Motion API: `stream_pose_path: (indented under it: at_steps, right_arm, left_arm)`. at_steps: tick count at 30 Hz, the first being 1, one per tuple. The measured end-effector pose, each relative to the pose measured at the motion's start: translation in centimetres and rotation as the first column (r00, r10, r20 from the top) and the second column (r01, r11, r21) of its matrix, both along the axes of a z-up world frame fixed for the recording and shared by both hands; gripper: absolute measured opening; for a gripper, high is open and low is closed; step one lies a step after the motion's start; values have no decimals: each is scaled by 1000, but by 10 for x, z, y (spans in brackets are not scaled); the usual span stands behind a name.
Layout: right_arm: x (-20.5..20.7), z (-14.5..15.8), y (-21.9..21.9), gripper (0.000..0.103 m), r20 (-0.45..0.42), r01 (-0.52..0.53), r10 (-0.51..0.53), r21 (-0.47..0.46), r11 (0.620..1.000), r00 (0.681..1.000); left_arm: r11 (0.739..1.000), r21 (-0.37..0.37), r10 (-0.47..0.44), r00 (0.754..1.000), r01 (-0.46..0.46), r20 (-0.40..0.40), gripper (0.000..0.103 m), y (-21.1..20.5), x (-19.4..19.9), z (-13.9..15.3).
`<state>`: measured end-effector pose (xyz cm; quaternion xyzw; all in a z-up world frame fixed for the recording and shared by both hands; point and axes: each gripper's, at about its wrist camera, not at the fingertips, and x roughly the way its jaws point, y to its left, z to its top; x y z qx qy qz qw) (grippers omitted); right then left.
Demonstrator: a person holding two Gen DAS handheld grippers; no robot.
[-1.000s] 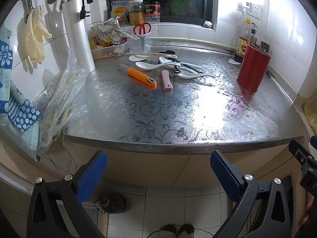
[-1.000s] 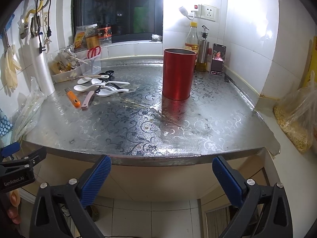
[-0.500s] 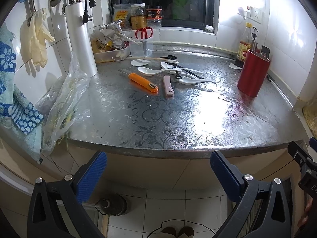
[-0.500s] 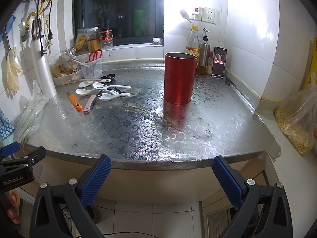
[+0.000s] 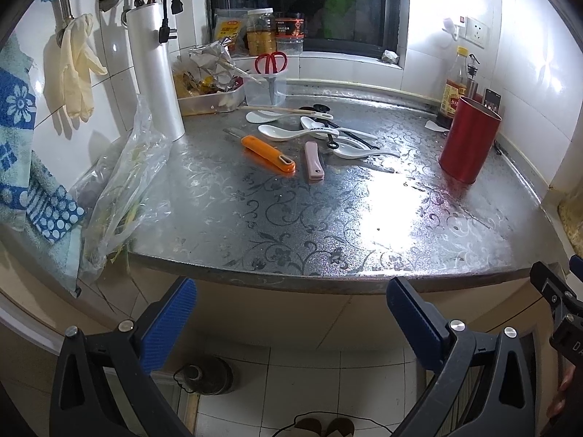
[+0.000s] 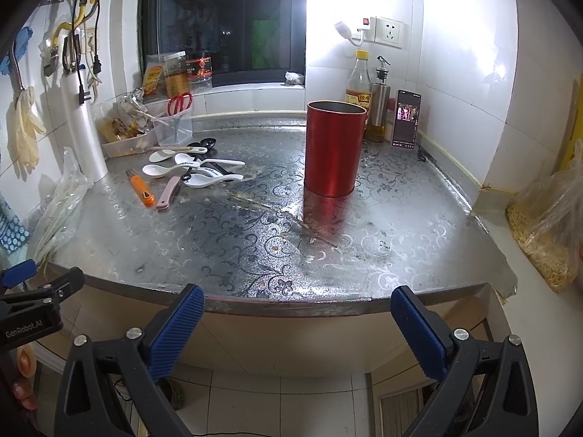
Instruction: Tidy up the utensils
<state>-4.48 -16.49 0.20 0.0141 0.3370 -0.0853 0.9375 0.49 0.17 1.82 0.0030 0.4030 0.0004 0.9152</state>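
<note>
Loose utensils lie at the back left of the patterned metal counter (image 5: 328, 225): an orange-handled knife (image 5: 269, 148), a pink folding knife (image 5: 314, 160), several white spoons (image 5: 288, 132) and black utensils (image 5: 329, 123). They also show in the right wrist view: the orange knife (image 6: 140, 190), the pink knife (image 6: 168, 193), the spoons (image 6: 204, 179). An empty red cylindrical holder (image 5: 470, 139) stands at the right, also in the right wrist view (image 6: 334, 147). My left gripper (image 5: 291, 309) and right gripper (image 6: 297, 318) are open and empty, below the counter's front edge.
A clear cup with red scissors (image 5: 270, 79), a food tray (image 5: 209, 96) and a white cylinder (image 5: 155, 73) stand at the back left. A plastic bag (image 5: 124, 185) hangs over the left edge. Bottles (image 6: 359, 91), a phone (image 6: 405, 119) and a grain bag (image 6: 546, 233) are right.
Both grippers have risen and moved a little nearer the counter, so the counter top sits lower in both views. Nothing on the counter has moved.
</note>
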Motion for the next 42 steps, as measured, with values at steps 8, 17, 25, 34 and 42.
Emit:
stream_pose_path:
  at_steps: [8, 17, 25, 34, 42]
  right_arm:
    - [0, 0, -1, 103, -3, 3, -3, 3, 1000, 1000]
    - [5, -4, 2, 103, -13, 27, -27, 3, 1000, 1000]
    - [18, 1, 3, 103, -3, 60, -60, -14, 998, 998]
    - [44, 8, -34, 103, 26, 113, -112, -10, 994, 993]
    - [122, 0, -88, 103, 18, 43, -43, -17, 999, 999]
  left_arm:
    - [1000, 2, -6, 1000, 6, -6, 103, -1, 0, -1]
    - [999, -7, -32, 999, 32, -10, 103, -1, 14, -2]
    - [997, -49, -56, 998, 56, 11, 103, -18, 53, 7]
    - [994, -82, -80, 997, 79, -17, 103, -51, 102, 5]
    - [995, -66, -76, 997, 74, -26, 103, -110, 165, -2]
